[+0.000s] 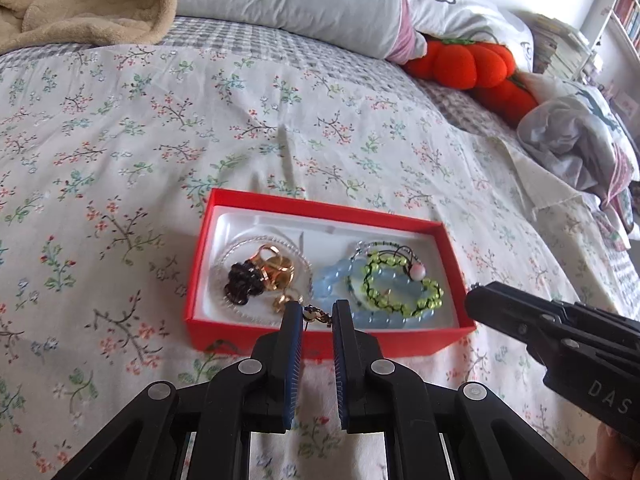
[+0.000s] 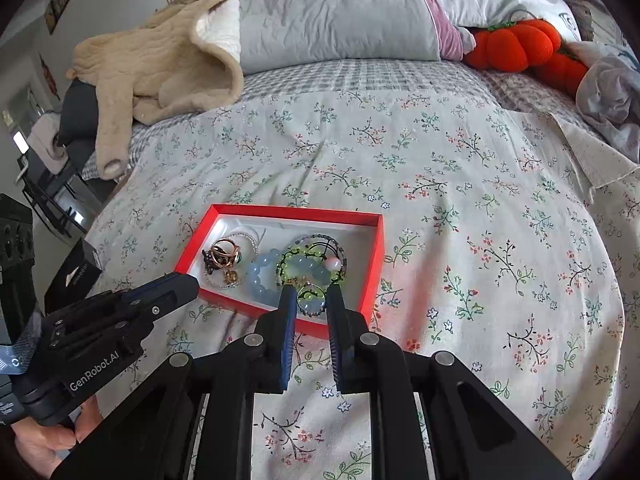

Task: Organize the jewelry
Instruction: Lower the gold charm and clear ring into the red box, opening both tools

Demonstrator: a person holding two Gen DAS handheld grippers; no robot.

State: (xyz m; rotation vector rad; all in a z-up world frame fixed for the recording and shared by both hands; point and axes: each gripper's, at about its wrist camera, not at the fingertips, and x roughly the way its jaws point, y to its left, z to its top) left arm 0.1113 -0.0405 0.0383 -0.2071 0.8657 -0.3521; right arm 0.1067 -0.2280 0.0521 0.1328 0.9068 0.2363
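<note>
A red box (image 1: 400, 343) with a white lining lies on the flowered bedspread; it also shows in the right wrist view (image 2: 372, 264). Inside are a dark bead cluster (image 1: 242, 285), gold rings (image 1: 276, 268), a pale blue bead bracelet (image 1: 332, 284) and a green bead bracelet (image 1: 400, 280). My left gripper (image 1: 317, 316) hovers at the box's near wall, fingers a little apart, with a small gold earring (image 1: 318, 315) spanning the gap. My right gripper (image 2: 312, 296) is over the box's near right corner, fingers apart, with a small beaded ring (image 2: 311, 299) between them.
Grey pillows (image 2: 340, 12), a beige blanket (image 2: 160, 60) and an orange pumpkin plush (image 2: 520, 46) lie at the head of the bed. Crumpled grey cloth (image 1: 576, 132) lies at the right. A black box (image 2: 74, 276) sits at the bed's left edge.
</note>
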